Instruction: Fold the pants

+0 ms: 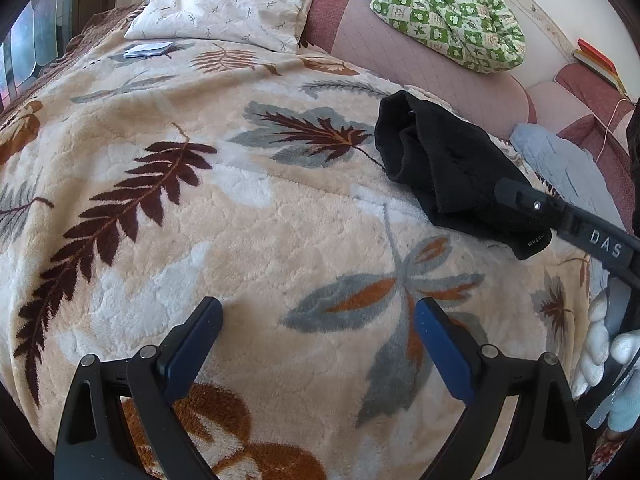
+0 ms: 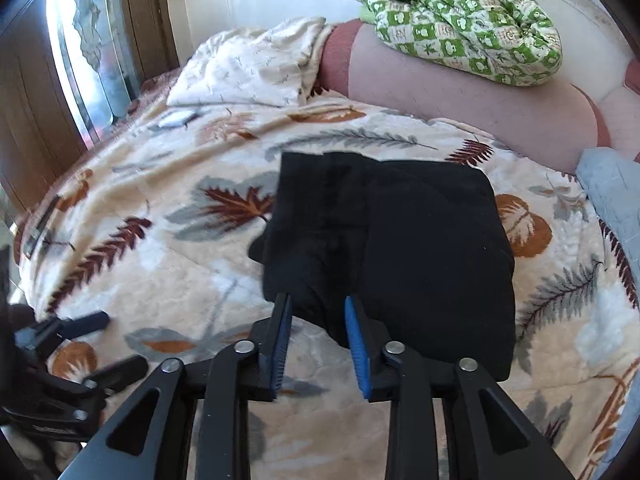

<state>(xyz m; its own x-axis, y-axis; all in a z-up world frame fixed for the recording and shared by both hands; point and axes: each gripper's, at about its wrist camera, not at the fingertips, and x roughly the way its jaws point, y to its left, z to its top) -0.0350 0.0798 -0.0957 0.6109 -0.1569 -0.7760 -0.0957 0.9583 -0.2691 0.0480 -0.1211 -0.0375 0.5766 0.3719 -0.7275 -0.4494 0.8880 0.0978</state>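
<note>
A: Nearest you, your left claw (image 1: 318,320) hangs over the blanket (image 1: 248,216) with its jaws spread wide and nothing between them; correct?

B: Correct; and your right claw (image 2: 318,314) is parted too, narrower, its tips at the near edge of the pants (image 2: 392,240); the black cloth runs into the gap, but you can't tell from either view whether the pads (image 2: 352,320) actually touch it.

A: Where do the pants lie?

B: Folded into a thick black bundle on the blanket, on the bed's right side, just ahead of your right claw; from the left wrist its finger lies across the bundle's near corner.

A: And farther back?

B: A small flat packet (image 1: 148,49) on the blanket; then a white pillow (image 1: 224,8); a pink cushion (image 1: 420,64) with a green quilt (image 1: 448,12) heaped on it.
</note>
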